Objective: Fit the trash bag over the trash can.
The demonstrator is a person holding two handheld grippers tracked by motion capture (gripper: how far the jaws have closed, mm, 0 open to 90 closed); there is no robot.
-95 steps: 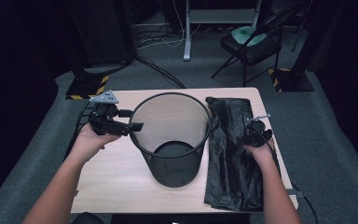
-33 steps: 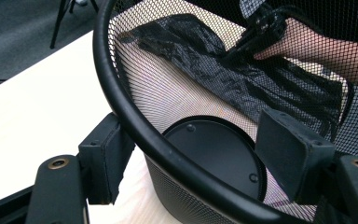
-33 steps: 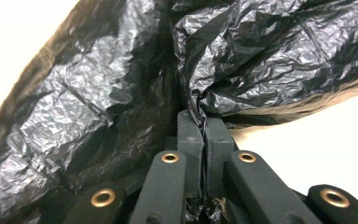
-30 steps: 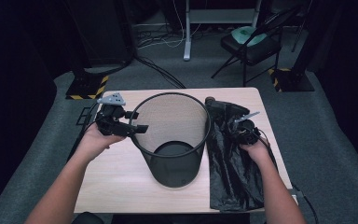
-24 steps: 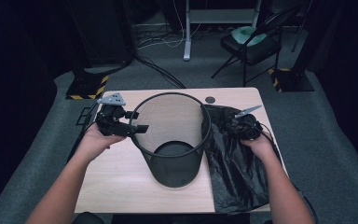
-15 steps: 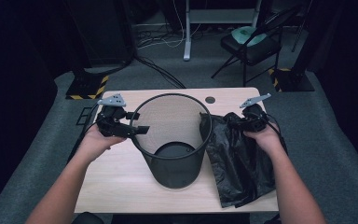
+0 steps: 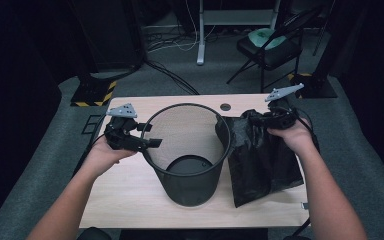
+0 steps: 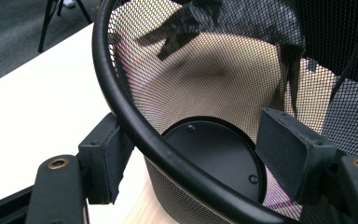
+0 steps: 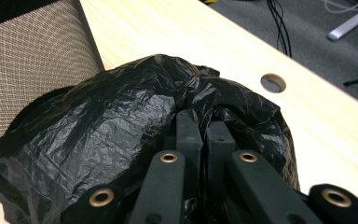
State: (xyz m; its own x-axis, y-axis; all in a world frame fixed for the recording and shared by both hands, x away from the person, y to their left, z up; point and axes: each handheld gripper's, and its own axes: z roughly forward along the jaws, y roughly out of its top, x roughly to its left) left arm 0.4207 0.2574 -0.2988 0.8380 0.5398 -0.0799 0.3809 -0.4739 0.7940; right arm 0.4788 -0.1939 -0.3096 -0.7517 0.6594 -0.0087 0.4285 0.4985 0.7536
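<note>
A black mesh wastebasket (image 7: pixel 187 190) stands upright mid-table. My left gripper (image 7: pixel 152 143) is at its left rim, open. In the left gripper view the rim (image 8: pixel 135 121) runs between the jaws of the left gripper (image 8: pixel 200 158), one pad outside the mesh and one inside, with a wide gap. A black bin bag (image 7: pixel 260 160) hangs to the right of the basket, its lower part resting on the table. My right gripper (image 7: pixel 257 119) is shut on the bag's bunched top; the jaws of the right gripper (image 9: pixel 200 119) pinch the crumpled bag (image 9: pixel 112 121) next to the basket wall (image 9: pixel 32 60).
The wooden table (image 7: pixel 130 200) has a round cable hole (image 7: pixel 225 106) near its far edge. Beyond it stand a folding chair (image 7: pixel 270 47), floor cables and a stand base with yellow-black stripes (image 7: pixel 92 92). Bare tabletop lies in front of and left of the basket.
My right gripper closed on the bag lying flat and lifted its top up and toward the basket. My left gripper moved right until its jaws straddled the rim.
</note>
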